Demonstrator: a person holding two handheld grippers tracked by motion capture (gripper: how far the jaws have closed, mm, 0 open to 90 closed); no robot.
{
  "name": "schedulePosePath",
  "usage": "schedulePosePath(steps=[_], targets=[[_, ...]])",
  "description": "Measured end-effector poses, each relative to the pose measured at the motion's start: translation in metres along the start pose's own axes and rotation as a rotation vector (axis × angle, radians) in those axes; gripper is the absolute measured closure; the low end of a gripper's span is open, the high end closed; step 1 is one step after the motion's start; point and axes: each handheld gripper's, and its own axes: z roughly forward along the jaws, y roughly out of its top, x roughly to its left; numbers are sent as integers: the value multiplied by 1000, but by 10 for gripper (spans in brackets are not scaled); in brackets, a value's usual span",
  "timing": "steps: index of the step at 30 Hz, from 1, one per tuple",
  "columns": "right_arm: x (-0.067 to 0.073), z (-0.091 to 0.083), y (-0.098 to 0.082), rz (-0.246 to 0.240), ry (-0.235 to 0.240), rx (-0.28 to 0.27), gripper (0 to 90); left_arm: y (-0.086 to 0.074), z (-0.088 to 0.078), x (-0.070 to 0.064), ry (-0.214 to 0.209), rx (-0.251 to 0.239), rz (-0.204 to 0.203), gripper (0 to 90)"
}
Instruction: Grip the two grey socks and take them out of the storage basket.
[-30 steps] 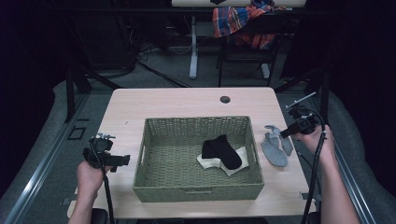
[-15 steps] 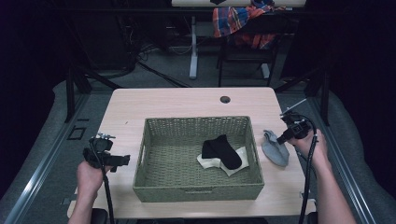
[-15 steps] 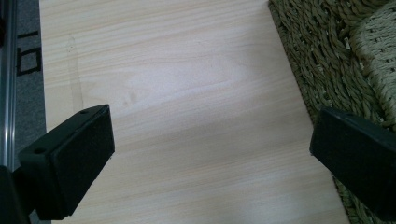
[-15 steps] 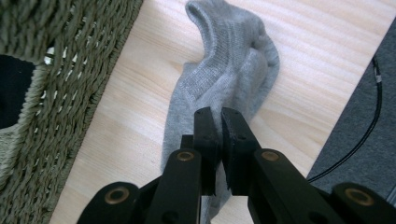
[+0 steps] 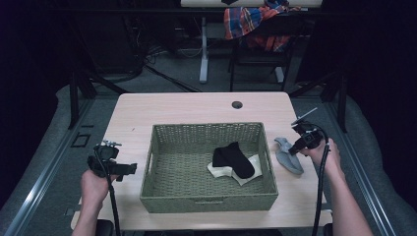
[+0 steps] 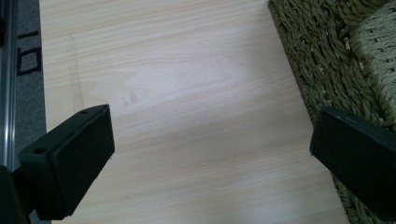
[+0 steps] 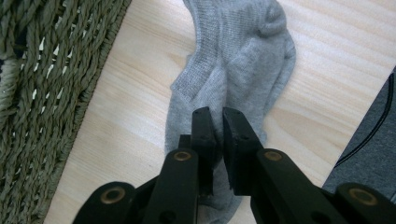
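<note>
A grey sock (image 5: 288, 154) (image 7: 233, 70) lies on the wooden table (image 5: 187, 108) to the right of a woven green basket (image 5: 162, 162). My right gripper (image 5: 294, 150) (image 7: 218, 116) is down on the sock, jaws closed with a fold of grey fabric pinched between them. Inside the basket lie a black sock (image 5: 232, 158) and a white sock (image 5: 251, 169) under it. My left gripper (image 5: 129, 168) (image 6: 210, 154) hovers over bare table left of the basket, jaws wide apart with nothing between them.
The basket wall (image 6: 336, 60) (image 7: 42, 93) stands close beside each gripper. A small dark round hole (image 5: 237, 104) sits near the table's far edge. The table's right edge (image 7: 369, 116) is close to the grey sock. A plaid cloth (image 5: 255, 19) hangs on furniture beyond.
My right gripper has come down and left from above the table's right edge onto the grey sock and shut on it. The left gripper has stayed put.
</note>
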Motion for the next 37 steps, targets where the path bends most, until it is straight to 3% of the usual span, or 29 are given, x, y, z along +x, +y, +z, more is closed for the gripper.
schedulePosePath(steps=[10, 16, 20, 23, 28, 32, 37], targets=[[4, -18, 1, -31, -6, -20, 626, 0, 0, 0, 1, -4, -2, 1], [13, -41, -1, -21, -7, -86, 423, 0, 0, 1, 0, -5, -3, 1], [23, -61, -1, -43, 40, -147, 284, 0, 0, 1, -1, -6, -3, 1], [38, -74, -1, -77, 53, -174, 157, 0, 0, 0, -1, -5, -1, 1], [64, -87, 0, -159, 43, -182, 58, 0, 0, 0, -1, -5, 0, 1], [80, -91, 1, -208, 32, -178, 26, 0, 0, 1, -1, -5, 1, 0], [91, -92, 2, -256, 40, -165, 19, 1, 0, 1, -3, -3, 2, 0]])
